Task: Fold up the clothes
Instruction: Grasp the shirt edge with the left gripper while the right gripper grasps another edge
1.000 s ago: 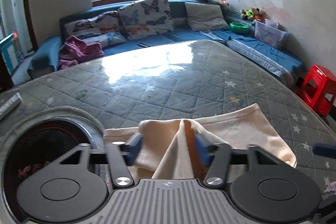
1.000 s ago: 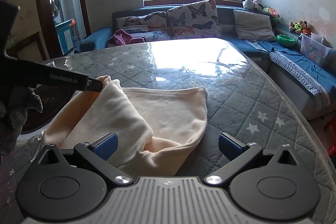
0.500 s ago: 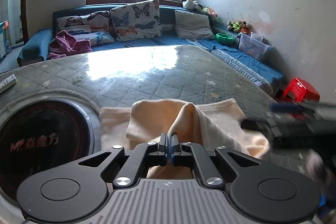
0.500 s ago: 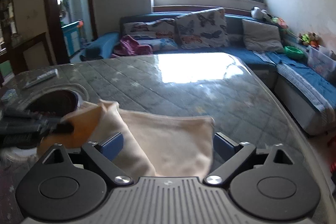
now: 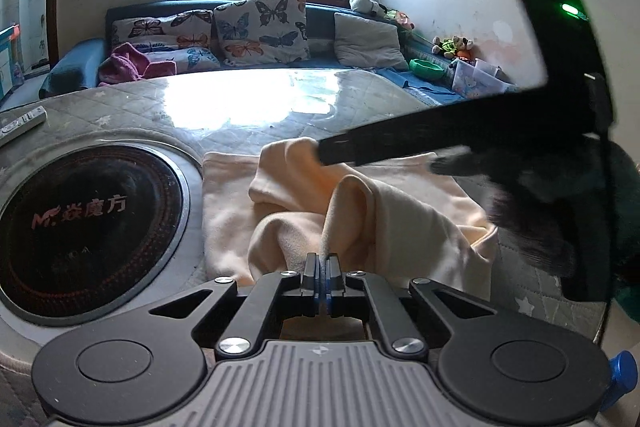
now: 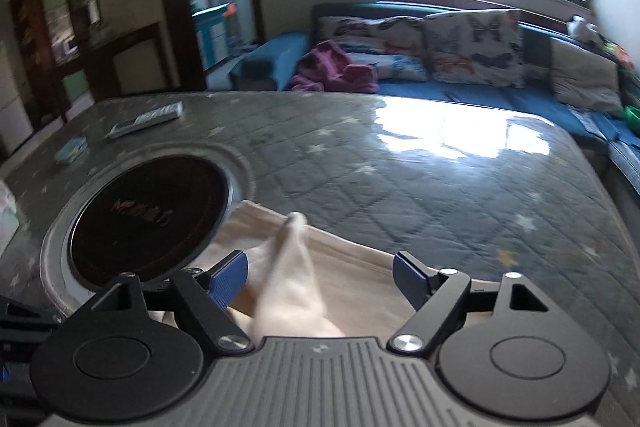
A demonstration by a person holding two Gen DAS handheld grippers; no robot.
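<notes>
A cream garment [image 5: 404, 223] lies rumpled on the quilted grey table cover, just right of a round black cooktop. My left gripper [image 5: 322, 269] is shut on a raised fold of this cloth, pinching it into a ridge. In the right wrist view the same cream garment [image 6: 352, 287] sits below my right gripper [image 6: 320, 281], whose jaws are closing with a lifted peak of cloth between them, the pads not pressing on it. The right gripper's dark body crosses the left wrist view over the far part of the garment.
The round black cooktop [image 5: 86, 223] is set into the table at the left. A remote [image 6: 146, 119] and a small card lie at the far left of the table. Behind stands a blue sofa [image 5: 320, 27] with butterfly cushions and a pink garment; toys and a box line the right wall.
My left gripper shut on the cloth fold and pulled it up. My right gripper swung left across the garment, its jaws narrowing, and now appears large in the left wrist view.
</notes>
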